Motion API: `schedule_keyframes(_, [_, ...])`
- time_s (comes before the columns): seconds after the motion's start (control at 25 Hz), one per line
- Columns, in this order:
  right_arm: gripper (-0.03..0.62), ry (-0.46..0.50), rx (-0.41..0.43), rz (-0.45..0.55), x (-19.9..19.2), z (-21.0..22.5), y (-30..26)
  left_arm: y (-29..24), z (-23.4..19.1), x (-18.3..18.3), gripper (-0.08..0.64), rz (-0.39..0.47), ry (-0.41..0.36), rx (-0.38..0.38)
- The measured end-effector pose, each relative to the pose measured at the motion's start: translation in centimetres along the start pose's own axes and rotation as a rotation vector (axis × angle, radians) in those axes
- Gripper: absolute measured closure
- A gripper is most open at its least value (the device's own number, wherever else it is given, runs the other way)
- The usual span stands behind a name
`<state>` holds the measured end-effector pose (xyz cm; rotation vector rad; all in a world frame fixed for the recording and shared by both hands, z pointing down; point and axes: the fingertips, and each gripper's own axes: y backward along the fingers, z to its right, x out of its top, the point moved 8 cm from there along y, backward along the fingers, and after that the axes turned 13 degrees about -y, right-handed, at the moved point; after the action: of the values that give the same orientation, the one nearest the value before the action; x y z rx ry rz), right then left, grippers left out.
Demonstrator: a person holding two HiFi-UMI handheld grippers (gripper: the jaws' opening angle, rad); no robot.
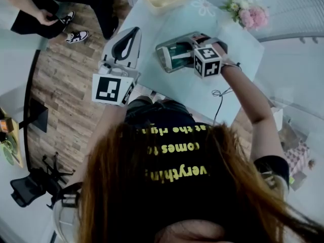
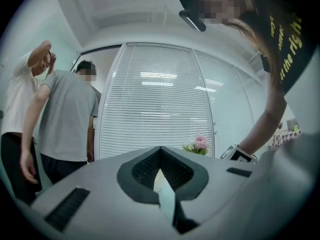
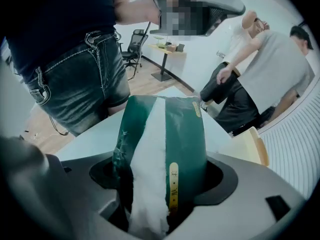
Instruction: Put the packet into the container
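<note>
Head view, from above the operator. The right tool (image 1: 169,54) lies over the pale bench (image 1: 177,87), its jaws closed on a green packet (image 1: 178,54). Its marker cube (image 1: 207,61) faces the camera. The packet is held above the bench surface, near the middle of the bench. The beige container (image 1: 167,6), a shallow compartmented tray, stands at the far edge of the bench, well apart from the packet. A bunch of pink flowers (image 1: 248,13) sits at the far right corner. A thin cable (image 1: 218,92) lies on the near edge of the bench.

The left tool (image 1: 129,38) is held off the left edge of the bench, above the wooden floor (image 1: 66,85). Its jaws are together and nothing is between them.

Right gripper view. The packet (image 3: 170,134) stands upright in the clamped jaws of the right tool (image 3: 160,184). It shows a white stripe and a narrow yellow label. The container (image 3: 248,151) lies beyond it to the right.

Left gripper view. The left tool (image 2: 161,170) points up toward window blinds (image 2: 155,109), its jaws meeting with no object in them. The flowers (image 2: 199,144) show just above it, and two bystanders (image 2: 65,119) stand at the left.
</note>
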<state>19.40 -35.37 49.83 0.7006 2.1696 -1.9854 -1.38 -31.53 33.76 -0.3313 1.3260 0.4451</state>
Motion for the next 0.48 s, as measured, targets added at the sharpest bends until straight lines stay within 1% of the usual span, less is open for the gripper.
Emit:
schedule_keyframes(0.16, [0.196,0.015,0.045,-0.031,-0.5,0.7,-1.9,0.1,-0.3,-1.0,0.56,-0.018,0.013,0.002])
schedule_keyframes(0.32, [0.196,0.047,0.07,-0.077,-0.3,0.6,-2.8,0.6,-0.4,-0.9,0.559,-0.023,0.012,0.016])
schedule_keyframes(0.48, [0.195,0.055,0.084,-0.089,-0.6,0.4,-3.9,0.8,-0.7,-0.9,0.559,-0.033,0.004,0.032])
